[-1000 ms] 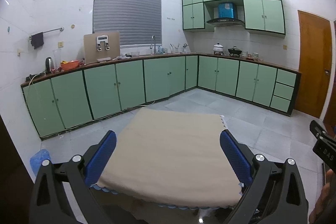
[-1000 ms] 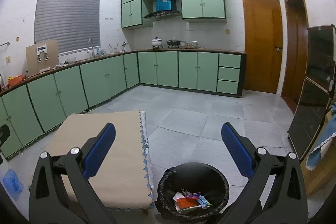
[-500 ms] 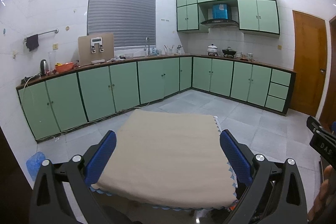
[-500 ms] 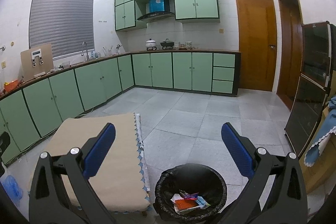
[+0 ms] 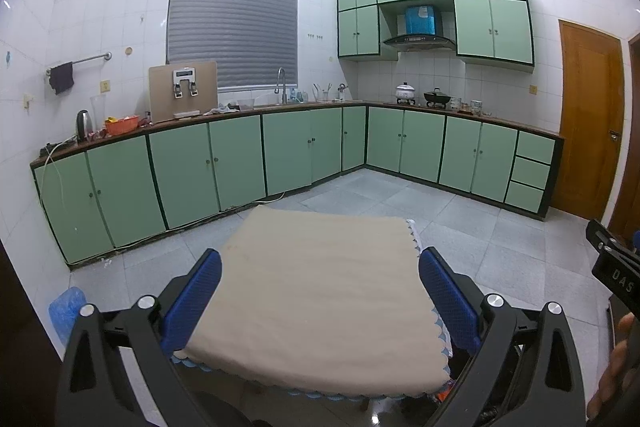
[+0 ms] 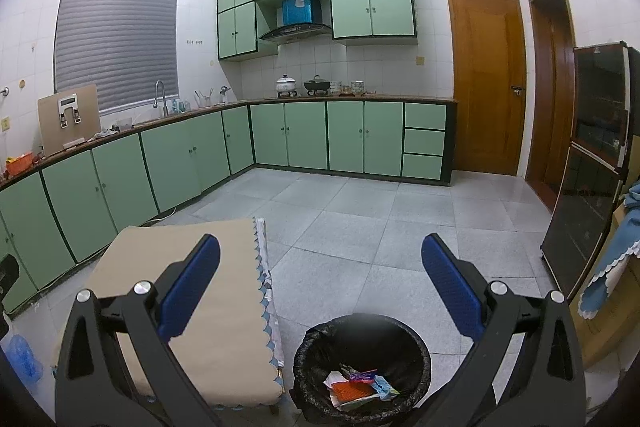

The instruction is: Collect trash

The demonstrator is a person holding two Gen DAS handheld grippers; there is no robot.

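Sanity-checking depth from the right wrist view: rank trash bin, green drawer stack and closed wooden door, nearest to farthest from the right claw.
1. Trash bin: just below the open right claw, beside the cloth-covered table.
2. Green drawer stack: across the tiled floor, at the counter's right end.
3. Closed wooden door: in the back wall, right of the drawers, slightly farther.

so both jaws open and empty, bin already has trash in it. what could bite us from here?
1. The tablecloth shows no trash, so hunting there may waste time.
2. The blue bag lies on the floor left of the table, across it from the trash bin; it could be missed.
3. The scalloped cloth edge overhangs near the bin; a low pass of the right gripper might snag it.
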